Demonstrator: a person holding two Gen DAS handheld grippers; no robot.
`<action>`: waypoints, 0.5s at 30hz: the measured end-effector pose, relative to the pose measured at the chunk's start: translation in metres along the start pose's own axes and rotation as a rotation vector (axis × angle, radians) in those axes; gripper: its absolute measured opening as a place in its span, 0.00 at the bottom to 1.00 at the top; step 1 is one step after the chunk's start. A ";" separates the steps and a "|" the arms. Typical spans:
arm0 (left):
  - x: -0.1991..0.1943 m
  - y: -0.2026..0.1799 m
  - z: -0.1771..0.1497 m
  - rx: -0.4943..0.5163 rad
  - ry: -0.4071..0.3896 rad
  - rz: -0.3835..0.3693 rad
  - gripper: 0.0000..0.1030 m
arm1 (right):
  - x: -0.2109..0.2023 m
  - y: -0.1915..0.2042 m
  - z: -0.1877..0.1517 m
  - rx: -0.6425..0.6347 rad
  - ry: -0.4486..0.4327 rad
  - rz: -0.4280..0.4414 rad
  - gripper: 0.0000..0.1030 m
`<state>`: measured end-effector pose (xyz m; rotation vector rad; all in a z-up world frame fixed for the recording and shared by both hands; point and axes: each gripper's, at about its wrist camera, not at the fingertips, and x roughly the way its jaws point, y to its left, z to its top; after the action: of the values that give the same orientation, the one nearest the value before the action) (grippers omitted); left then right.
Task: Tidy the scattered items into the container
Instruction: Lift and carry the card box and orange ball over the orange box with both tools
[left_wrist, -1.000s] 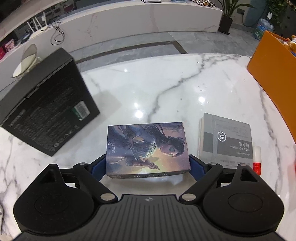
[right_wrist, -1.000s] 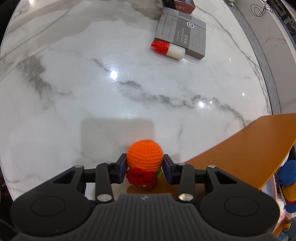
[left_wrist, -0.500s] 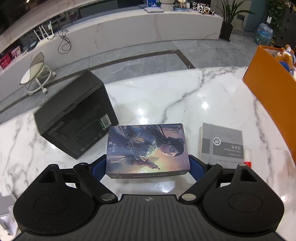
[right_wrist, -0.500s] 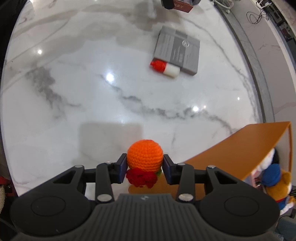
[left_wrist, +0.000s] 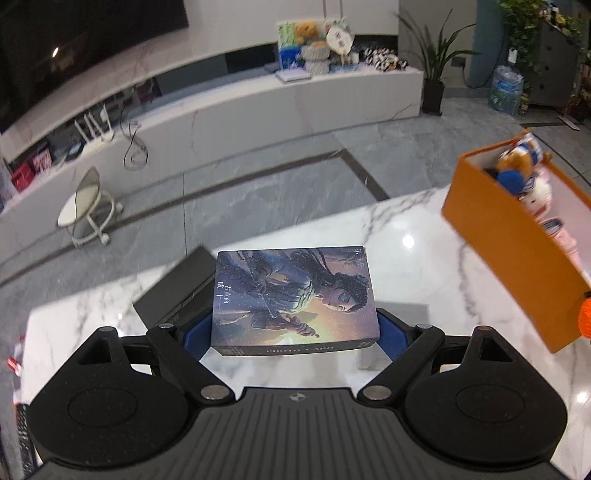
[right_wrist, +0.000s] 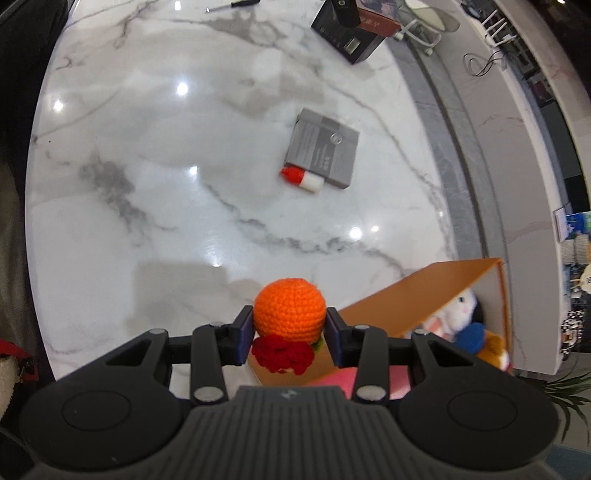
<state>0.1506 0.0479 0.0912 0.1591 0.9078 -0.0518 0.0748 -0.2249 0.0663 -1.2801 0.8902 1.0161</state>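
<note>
Right claw (right_wrist: 290, 332) grips the orange crocheted ball (right_wrist: 289, 309) just beside the open orange box (right_wrist: 406, 295) at its right, nearer than the left claw (left_wrist: 295, 332) clamping the illustrated photo-card box (left_wrist: 293, 295).

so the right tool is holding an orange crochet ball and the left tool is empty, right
Not quite. The right tool does hold the orange crochet ball, but the left tool is not empty: the left wrist view shows it gripping a photo card box.

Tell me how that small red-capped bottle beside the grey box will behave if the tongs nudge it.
The red-capped bottle lies on its side on polished marble, so it would probably roll or skid. It looks small and likely light. It touches the grey box, which may block rolling that way.
</note>
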 end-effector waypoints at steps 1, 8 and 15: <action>-0.005 -0.004 0.003 0.009 -0.010 -0.002 1.00 | -0.006 0.000 -0.001 0.001 -0.002 -0.008 0.42; -0.042 -0.037 0.028 0.067 -0.090 -0.023 1.00 | -0.046 -0.003 -0.014 0.009 -0.017 -0.069 0.42; -0.068 -0.084 0.051 0.140 -0.157 -0.073 1.00 | -0.077 -0.014 -0.038 0.047 -0.013 -0.126 0.42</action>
<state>0.1396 -0.0445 0.1660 0.2484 0.7526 -0.1929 0.0639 -0.2705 0.1393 -1.2724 0.8082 0.8986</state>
